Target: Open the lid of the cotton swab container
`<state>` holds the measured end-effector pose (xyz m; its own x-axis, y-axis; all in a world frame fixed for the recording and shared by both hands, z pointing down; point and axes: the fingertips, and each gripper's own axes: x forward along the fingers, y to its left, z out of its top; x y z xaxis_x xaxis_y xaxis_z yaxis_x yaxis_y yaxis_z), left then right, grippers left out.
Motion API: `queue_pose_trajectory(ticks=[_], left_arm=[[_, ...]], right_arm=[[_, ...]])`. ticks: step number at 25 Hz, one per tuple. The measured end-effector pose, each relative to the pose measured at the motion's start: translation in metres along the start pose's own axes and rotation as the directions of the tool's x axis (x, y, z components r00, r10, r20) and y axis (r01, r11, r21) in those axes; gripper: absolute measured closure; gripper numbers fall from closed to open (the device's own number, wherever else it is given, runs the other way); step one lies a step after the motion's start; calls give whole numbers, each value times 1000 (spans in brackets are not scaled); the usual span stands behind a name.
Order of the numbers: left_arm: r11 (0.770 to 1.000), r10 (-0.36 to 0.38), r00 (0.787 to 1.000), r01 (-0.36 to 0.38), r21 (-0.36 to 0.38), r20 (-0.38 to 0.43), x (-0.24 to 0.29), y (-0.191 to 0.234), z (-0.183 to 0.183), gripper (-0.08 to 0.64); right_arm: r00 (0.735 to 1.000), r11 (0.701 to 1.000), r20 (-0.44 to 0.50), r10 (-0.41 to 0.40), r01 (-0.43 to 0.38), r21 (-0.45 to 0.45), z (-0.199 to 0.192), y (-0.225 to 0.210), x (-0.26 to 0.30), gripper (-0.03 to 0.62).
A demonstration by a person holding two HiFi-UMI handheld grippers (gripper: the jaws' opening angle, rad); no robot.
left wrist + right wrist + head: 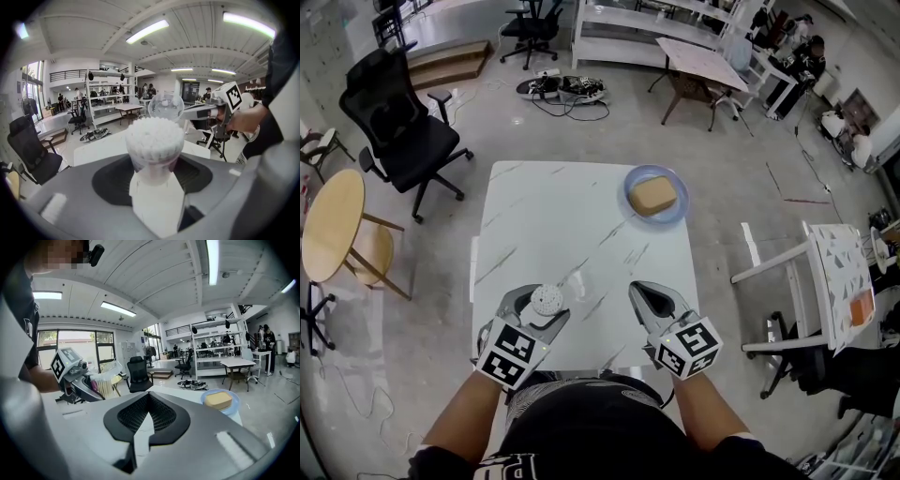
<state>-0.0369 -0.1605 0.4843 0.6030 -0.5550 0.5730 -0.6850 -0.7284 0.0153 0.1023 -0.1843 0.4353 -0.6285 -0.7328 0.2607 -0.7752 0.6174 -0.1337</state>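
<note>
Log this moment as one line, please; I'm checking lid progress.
left gripper: shut on cotton swab container | right gripper: shut, empty | lid: off the top

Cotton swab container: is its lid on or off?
Off. White swab tips stand bare atop the clear round container in the left gripper; the clear lid sits apart beside it.

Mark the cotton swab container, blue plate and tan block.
cotton swab container (153,168), left gripper view, clear wall under the swabs
blue plate (659,171), head view, far rim
tan block (652,195), head view, top face
</note>
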Motion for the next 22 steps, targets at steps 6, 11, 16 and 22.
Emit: queue_pose_trajectory(ticks=[6,11,16,22], left_arm=[[1000,-9,1000,9,3,5,0,-4,3,252],[1000,-6,1000,6,6,4,-1,-5,3,252],[1000,-1,1000,1,6,3,0,-5,4,252],[1000,-1,1000,1,10,2,-1,-4,4,252]], right_arm=[[1000,1000,6,-9,9,18,0,-6,2,592],[1000,1000,6,-11,11,24,-2,-7,1,592],[1000,1000,4,-9,9,24,-3,-8,0,592],[1000,1000,5,-7,7,25,-2,-7,0,592]])
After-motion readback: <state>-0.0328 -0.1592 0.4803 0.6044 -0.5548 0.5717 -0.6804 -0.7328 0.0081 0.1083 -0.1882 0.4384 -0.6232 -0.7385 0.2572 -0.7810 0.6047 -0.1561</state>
